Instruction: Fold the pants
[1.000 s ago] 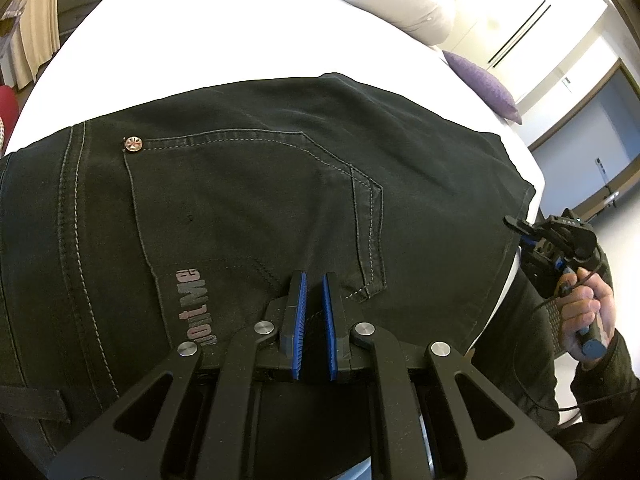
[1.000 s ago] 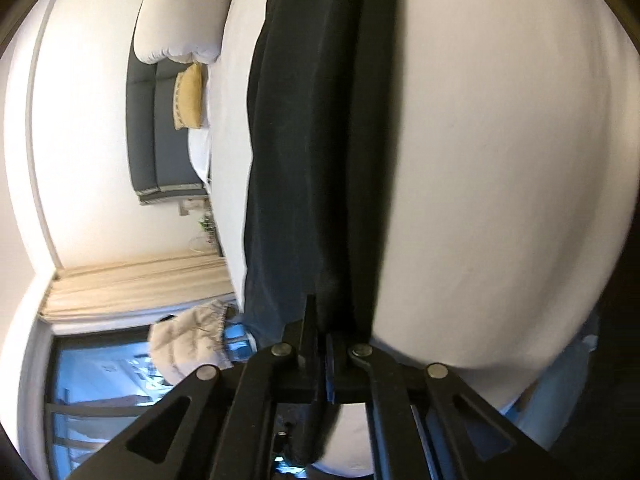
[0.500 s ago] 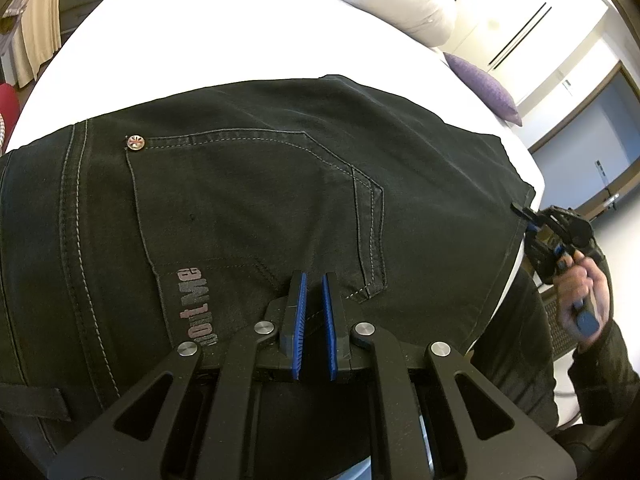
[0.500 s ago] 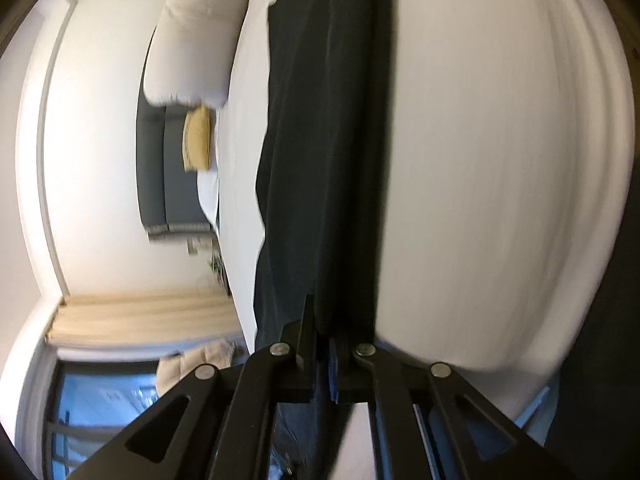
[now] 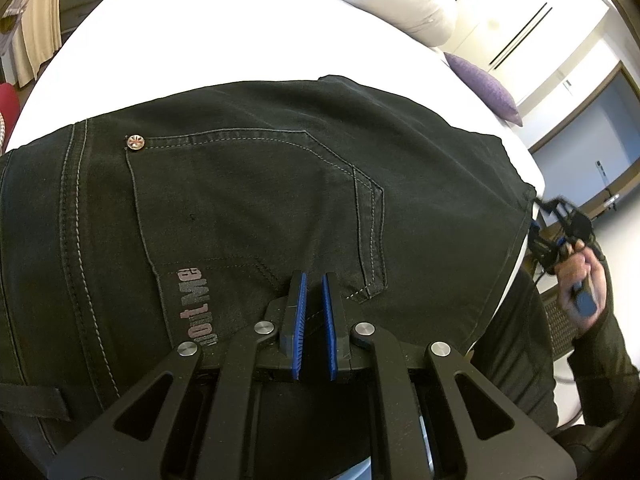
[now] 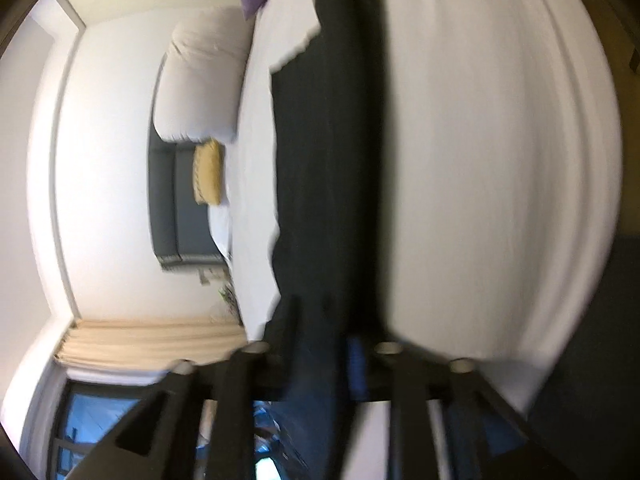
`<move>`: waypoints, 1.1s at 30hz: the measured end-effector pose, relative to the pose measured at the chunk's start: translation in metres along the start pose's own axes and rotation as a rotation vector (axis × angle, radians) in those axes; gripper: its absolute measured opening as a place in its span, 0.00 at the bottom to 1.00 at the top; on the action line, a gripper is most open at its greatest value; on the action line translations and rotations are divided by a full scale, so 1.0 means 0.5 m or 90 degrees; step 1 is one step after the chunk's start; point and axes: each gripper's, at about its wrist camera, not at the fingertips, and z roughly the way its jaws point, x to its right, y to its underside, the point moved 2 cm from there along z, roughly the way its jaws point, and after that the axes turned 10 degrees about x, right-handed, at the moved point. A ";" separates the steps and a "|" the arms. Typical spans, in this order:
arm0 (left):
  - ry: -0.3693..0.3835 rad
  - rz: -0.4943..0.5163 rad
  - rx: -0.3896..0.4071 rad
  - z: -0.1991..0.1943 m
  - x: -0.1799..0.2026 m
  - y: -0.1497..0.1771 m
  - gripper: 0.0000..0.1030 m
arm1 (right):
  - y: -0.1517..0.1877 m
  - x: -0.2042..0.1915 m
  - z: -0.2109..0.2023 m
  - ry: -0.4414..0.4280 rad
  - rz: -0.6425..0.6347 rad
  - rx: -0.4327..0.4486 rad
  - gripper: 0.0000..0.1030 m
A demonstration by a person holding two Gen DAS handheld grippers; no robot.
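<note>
Black jeans (image 5: pixel 248 200) lie flat on the white bed (image 5: pixel 200 32), back pocket and a printed label facing up. My left gripper (image 5: pixel 314 280) rests low over the seat of the jeans, its blue pads almost together and nothing plainly pinched between them. At the bed's right edge a hand holds my right gripper (image 5: pixel 540 210) against the hem end of the jeans. In the blurred right wrist view the jeans (image 6: pixel 328 160) run away in a long dark strip. There the right gripper (image 6: pixel 324 340) is opening its jaws, with the fabric lying loose between them.
A rolled white duvet (image 5: pixel 396 4) and a purple cushion (image 5: pixel 484 84) sit at the bed's far side. A grey headboard (image 6: pixel 172 200) with a yellow cushion (image 6: pixel 208 172) stands by the wall. The bed drops off at its right edge (image 5: pixel 536 176), next to the person's dark sleeve (image 5: pixel 600 360).
The right gripper's jaws, shut on the hem before, have parted. That hand has slid toward the jeans' edge, and its view now takes in more of the strip. The left gripper has not moved.
</note>
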 end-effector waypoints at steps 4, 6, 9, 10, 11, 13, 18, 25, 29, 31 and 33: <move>-0.002 0.000 -0.002 0.001 0.002 -0.002 0.08 | -0.067 -0.017 0.013 0.005 -0.005 0.044 0.39; -0.003 0.000 -0.003 0.002 0.003 -0.003 0.08 | -0.116 -0.011 0.016 0.002 0.007 0.068 0.35; -0.005 0.001 -0.004 0.002 0.005 -0.004 0.08 | -0.176 0.010 0.016 0.009 0.029 0.103 0.09; -0.005 0.000 -0.004 0.002 0.006 -0.005 0.08 | -0.199 0.026 0.014 0.020 0.042 0.116 0.00; -0.006 0.000 -0.004 0.002 0.006 -0.005 0.08 | -0.212 0.037 0.014 0.026 0.052 0.121 0.00; -0.006 0.000 -0.004 0.004 0.007 -0.005 0.08 | -0.223 0.040 0.015 0.022 0.054 0.109 0.00; -0.004 0.001 -0.005 0.007 0.006 -0.005 0.08 | -0.222 -0.059 -0.011 0.141 -0.116 0.175 0.38; -0.002 -0.005 0.001 0.008 -0.002 0.001 0.08 | -0.126 -0.235 0.003 0.171 -0.314 0.158 0.56; 0.001 -0.007 -0.001 0.008 -0.005 0.003 0.08 | 0.071 -0.271 0.162 0.149 -0.453 -0.123 0.34; 0.002 -0.011 -0.002 0.008 -0.007 0.003 0.08 | 0.136 -0.258 0.234 0.176 -0.483 -0.202 0.29; 0.003 -0.010 -0.003 0.007 -0.008 0.003 0.08 | 0.150 -0.229 0.300 0.226 -0.462 -0.254 0.28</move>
